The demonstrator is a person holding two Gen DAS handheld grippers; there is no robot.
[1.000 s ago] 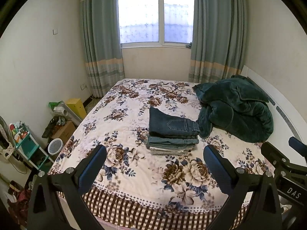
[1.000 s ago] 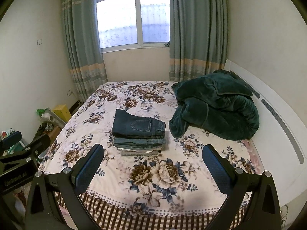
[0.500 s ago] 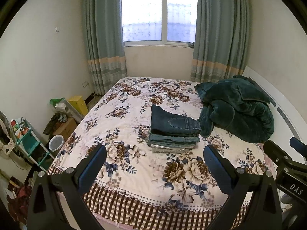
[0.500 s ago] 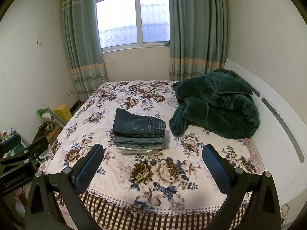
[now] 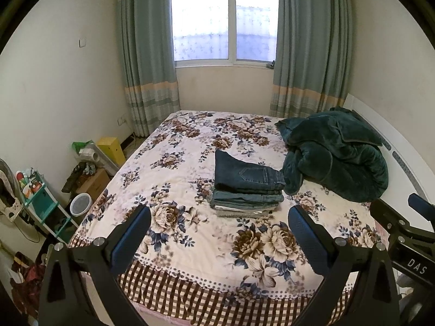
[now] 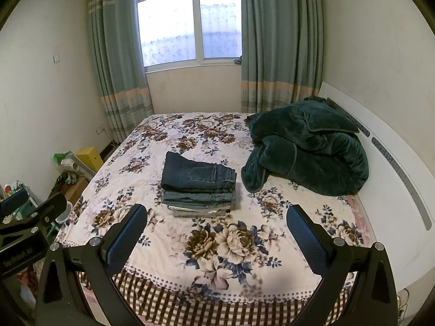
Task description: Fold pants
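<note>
A stack of several folded jeans [image 5: 246, 187] [image 6: 198, 186] lies in the middle of the bed, dark blue pair on top with a back pocket showing. My left gripper [image 5: 218, 240] hangs open above the foot of the bed, well short of the stack, nothing between its fingers. My right gripper [image 6: 216, 237] is open too, likewise back from the stack and empty. The right gripper's body [image 5: 402, 225] shows at the right edge of the left wrist view; the left gripper's body [image 6: 30, 222] shows at the left edge of the right wrist view.
A floral bedspread [image 5: 190, 217] [image 6: 244, 271] covers the bed. A rumpled dark green blanket [image 5: 334, 157] [image 6: 307, 146] lies right of the stack by the white headboard [image 6: 386, 168]. Clutter, a yellow box [image 5: 111, 149] and a small bin [image 5: 79, 203] fill the floor at left.
Both grippers have drawn back and tilted slightly; the bed and stack sit a little lower and farther in view. The stack itself has not moved.
</note>
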